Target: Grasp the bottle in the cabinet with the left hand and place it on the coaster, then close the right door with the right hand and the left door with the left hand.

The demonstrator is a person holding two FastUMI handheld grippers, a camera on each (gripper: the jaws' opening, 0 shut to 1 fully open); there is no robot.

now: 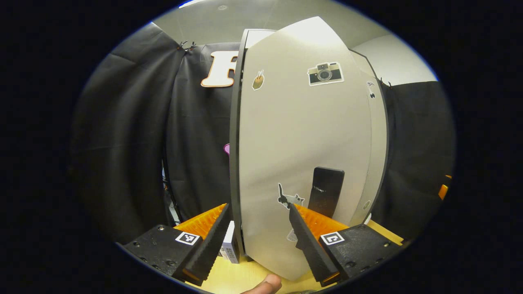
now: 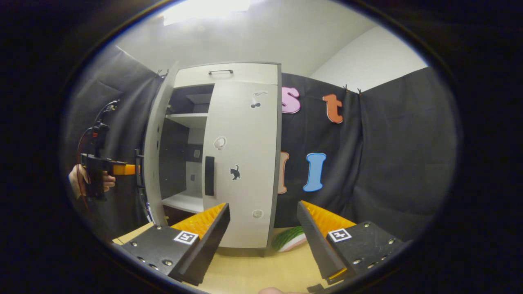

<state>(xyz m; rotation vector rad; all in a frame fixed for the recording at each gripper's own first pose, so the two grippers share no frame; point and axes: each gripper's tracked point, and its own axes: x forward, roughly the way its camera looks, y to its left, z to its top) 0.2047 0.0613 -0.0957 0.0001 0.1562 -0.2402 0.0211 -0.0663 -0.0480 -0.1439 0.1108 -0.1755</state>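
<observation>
1. In the left gripper view the left gripper [image 1: 258,228] stands with its two fingers wide apart, one on each side of the edge of the left door [image 1: 302,155]. The fingers do not press on the door, and nothing is held between them.
2. The left door is seen from very near. It is pale, with a dark edge, and it carries a black handle [image 1: 325,192], a camera sticker [image 1: 325,73] and a cat sticker [image 1: 289,199].
3. In the right gripper view the right gripper [image 2: 263,234] is also wide open and holds nothing. It is well apart from the cabinet [image 2: 220,155] and points toward it.
4. In that view the right door [image 2: 245,163] covers the right half of the cabinet, and its face is flat to the front. The left door [image 2: 155,151] stands open, so the white shelves [image 2: 186,118] inside are visible.
5. The other gripper [image 2: 122,169], held by a hand [image 2: 79,179], is just at the outer side of the open left door.
6. A green and white thing [image 2: 291,238] lies on the yellow table [image 2: 261,273], just beside the lower right corner of the cabinet. I cannot tell what it is.
7. I cannot make out the bottle or the coaster with certainty
</observation>
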